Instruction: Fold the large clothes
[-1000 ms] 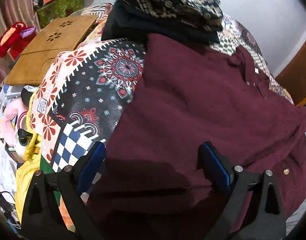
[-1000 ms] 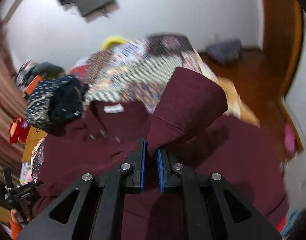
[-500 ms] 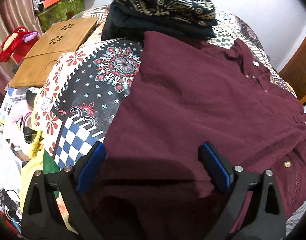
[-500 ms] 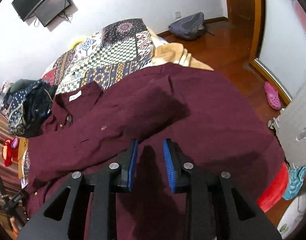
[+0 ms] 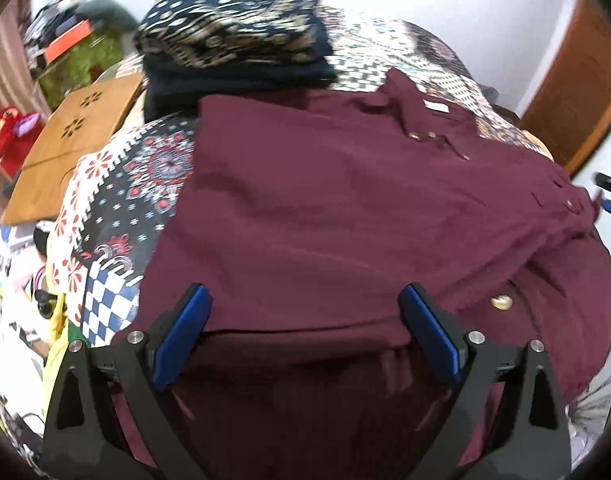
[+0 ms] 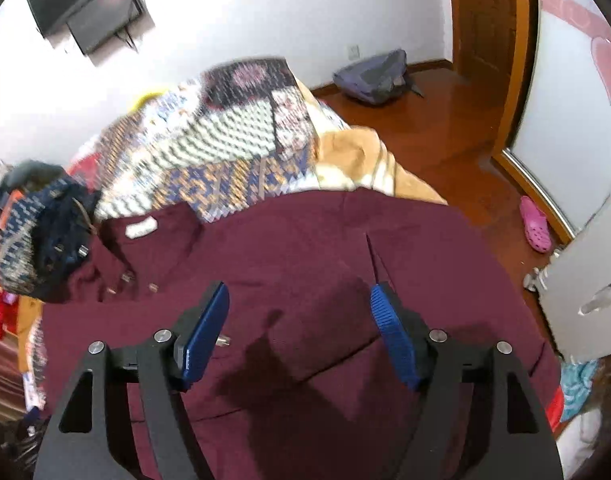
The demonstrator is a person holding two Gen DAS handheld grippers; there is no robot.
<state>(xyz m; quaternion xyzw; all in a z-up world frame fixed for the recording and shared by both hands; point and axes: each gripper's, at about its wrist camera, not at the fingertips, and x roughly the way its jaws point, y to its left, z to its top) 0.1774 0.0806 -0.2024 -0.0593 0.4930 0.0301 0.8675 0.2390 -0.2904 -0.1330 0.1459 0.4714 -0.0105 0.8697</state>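
Your left gripper (image 5: 305, 312) stands spread wide over the maroon shirt (image 5: 345, 208), pinching nothing; your right gripper (image 6: 299, 308) is opening above the same cloth, pads clear of it; the shirt lies flat across the patchwork quilt (image 6: 225, 148), collar toward eleven o'clock, beside the folded dark clothes (image 5: 233, 44) at twelve.

1. White walls (image 6: 245, 20) fill the upper part of the right wrist view, with a dark wall-mounted screen (image 6: 89, 12) at upper left.
2. A glossy reddish-brown wooden floor (image 6: 445, 120) lies at right, with a wooden door (image 6: 485, 20) at upper right.
3. A bed under a patchwork cover (image 6: 233, 148) sits at centre.
4. A perforated wooden board (image 5: 77, 140) lies at left in the left wrist view.
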